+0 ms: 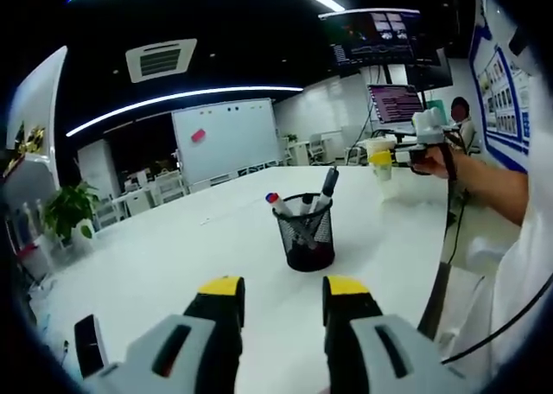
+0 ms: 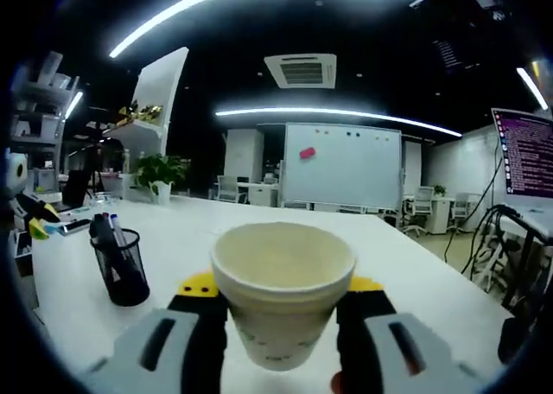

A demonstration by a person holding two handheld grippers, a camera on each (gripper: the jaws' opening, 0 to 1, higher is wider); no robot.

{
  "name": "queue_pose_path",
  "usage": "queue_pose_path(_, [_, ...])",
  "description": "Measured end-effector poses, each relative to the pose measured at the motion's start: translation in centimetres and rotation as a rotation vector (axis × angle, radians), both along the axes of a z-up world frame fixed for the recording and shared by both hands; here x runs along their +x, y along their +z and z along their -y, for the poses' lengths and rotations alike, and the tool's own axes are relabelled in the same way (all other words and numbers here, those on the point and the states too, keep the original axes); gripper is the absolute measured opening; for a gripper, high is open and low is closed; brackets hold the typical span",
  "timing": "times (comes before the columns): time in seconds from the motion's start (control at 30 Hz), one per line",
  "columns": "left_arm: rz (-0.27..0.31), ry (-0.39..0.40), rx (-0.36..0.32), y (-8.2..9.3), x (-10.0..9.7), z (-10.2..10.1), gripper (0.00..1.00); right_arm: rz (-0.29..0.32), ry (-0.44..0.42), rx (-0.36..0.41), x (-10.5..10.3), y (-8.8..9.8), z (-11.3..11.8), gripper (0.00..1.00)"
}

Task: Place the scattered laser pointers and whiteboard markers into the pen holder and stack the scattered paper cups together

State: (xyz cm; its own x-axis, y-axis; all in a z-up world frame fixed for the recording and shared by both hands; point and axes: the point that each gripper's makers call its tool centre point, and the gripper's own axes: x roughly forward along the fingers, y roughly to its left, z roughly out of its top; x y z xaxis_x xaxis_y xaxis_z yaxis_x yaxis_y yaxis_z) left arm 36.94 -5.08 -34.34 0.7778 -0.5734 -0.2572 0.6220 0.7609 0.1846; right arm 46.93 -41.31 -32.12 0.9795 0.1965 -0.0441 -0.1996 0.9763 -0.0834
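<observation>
Left gripper (image 1: 282, 301) jaws apart — nothing between, right gripper (image 2: 281, 308) clamped — raised, level.

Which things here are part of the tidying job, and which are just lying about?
Part of the job:
- pen holder on the table, markers already standing in it
- paper cup held between the right gripper jaws
- left gripper, open and empty

Just lying about:
- whiteboard at the back
- potted plant
- monitor
</observation>
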Motion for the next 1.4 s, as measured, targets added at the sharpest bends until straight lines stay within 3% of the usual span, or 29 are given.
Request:
queue_pose_path(0.23, [-0.006,0.021,-0.012,0.1,0.3,-0.4,0.37,0.009,0.063,-0.01,0.0,0.1,-2.3,0.5])
queue_pose_path(0.67, [-0.018,0.031,-0.017,-0.2,0.4,-0.7,0.37,0.015,0.123,0.042,0.3,0.6,-5.6,0.5])
queue_pose_path(1.2, [-0.025,0.001,-0.018,-0.7,0.4,0.1,0.37,-0.049,0.238,0.044,0.6,-2.2,-10.9,0.5])
queue_pose_path(1.33, [-0.012,-0.001,0.018,-0.9,0.3,0.0,0.37,-0.072,0.253,0.034,0.6,-3.2,-11.8,0.5])
queue_pose_path(1.4, [-0.029,-0.015,-0.014,-0.7,-0.1,0.4,0.37,-0.072,0.255,0.031,0.6,-3.2,-12.0,0.5])
